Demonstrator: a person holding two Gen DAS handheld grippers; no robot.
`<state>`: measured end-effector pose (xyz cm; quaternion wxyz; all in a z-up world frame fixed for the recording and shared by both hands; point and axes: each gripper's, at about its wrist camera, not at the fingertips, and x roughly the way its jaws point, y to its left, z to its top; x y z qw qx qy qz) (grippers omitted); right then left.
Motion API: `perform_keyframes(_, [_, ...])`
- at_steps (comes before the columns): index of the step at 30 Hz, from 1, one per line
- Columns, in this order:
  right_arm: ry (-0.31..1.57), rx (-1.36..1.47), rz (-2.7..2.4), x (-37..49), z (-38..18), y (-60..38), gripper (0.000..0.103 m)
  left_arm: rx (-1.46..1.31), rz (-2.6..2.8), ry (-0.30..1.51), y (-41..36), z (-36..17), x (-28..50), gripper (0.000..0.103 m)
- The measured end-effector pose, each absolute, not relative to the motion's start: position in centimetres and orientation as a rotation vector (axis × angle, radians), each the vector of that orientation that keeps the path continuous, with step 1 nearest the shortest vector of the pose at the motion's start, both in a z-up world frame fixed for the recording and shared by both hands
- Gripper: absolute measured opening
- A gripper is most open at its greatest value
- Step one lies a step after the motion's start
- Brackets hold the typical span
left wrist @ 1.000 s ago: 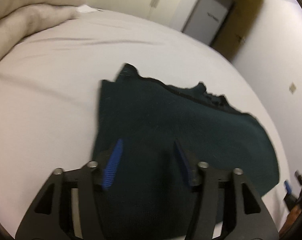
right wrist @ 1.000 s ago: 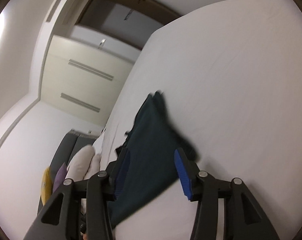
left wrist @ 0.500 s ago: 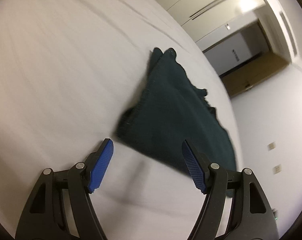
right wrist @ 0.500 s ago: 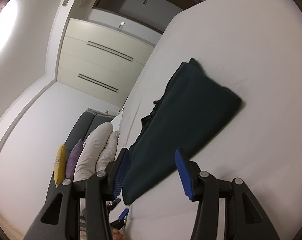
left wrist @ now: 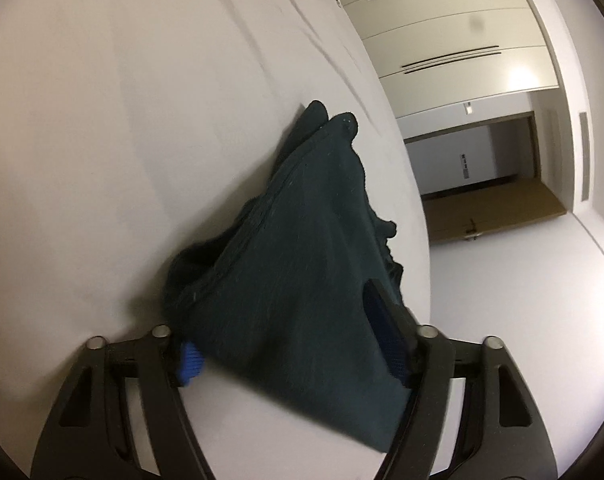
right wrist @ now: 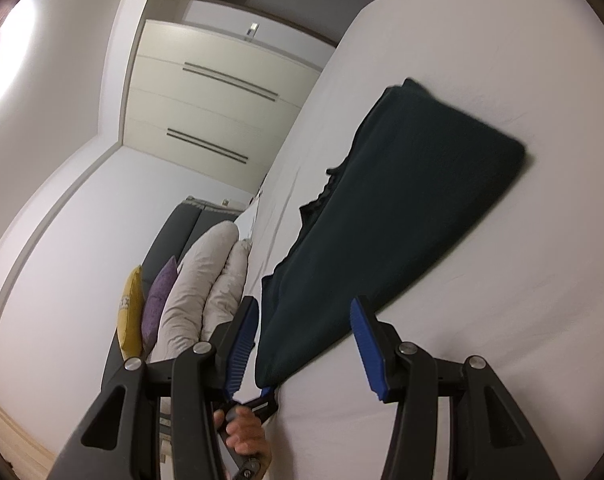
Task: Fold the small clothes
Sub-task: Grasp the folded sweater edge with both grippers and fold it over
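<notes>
A dark green folded garment (left wrist: pixel 302 248) lies on the white bed (left wrist: pixel 122 120). In the left wrist view my left gripper (left wrist: pixel 290 344) is open, its jaws straddling the garment's near corner; the cloth hides most of the left blue pad (left wrist: pixel 190 358). In the right wrist view the garment (right wrist: pixel 402 208) stretches away from me across the sheet. My right gripper (right wrist: pixel 302 344) is open and empty, its jaws on either side of the garment's near end. The left gripper and the hand holding it (right wrist: pixel 246 428) show low, at the garment's near corner.
White and grey pillows (right wrist: pixel 206 280), a purple cushion (right wrist: pixel 158 296) and a yellow cushion (right wrist: pixel 130 312) lie at the head of the bed against a grey headboard. Cream wardrobe doors (right wrist: pixel 222 100) and a brown door (left wrist: pixel 498 208) stand beyond the bed.
My left gripper has moved forward, so the garment's corner now lies between its open jaws. My right gripper has drawn a little closer to the garment's near end.
</notes>
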<state>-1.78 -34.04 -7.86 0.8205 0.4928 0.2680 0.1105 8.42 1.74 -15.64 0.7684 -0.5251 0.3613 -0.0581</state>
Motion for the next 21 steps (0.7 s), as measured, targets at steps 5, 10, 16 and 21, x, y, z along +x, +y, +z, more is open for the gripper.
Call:
perform_keyframes(5, [0.617, 0.988, 0.261, 1.4, -7.8, -32.4, 0.052, -1.155, -0.151, 0.829, 1.7, -17.2, 10.4, 0.018])
perform_keyframes(10, [0.727, 0.863, 0.305, 8.3, -8.0, -30.3, 0.052, -1.062, -0.137, 0.82, 1.0, -16.2, 11.5, 0.008])
perform_keyframes(16, [0.896, 0.797, 0.296, 16.2, -11.2, -29.6, 0.06, -0.891, -0.102, 0.783, -0.8, -13.2, 13.5, 0.007])
perform_keyframes(21, [0.927, 0.899, 0.383, 17.5, -13.0, -31.5, 0.062, -0.507, -0.192, 0.659, -8.7, -5.6, 15.6, 0.006])
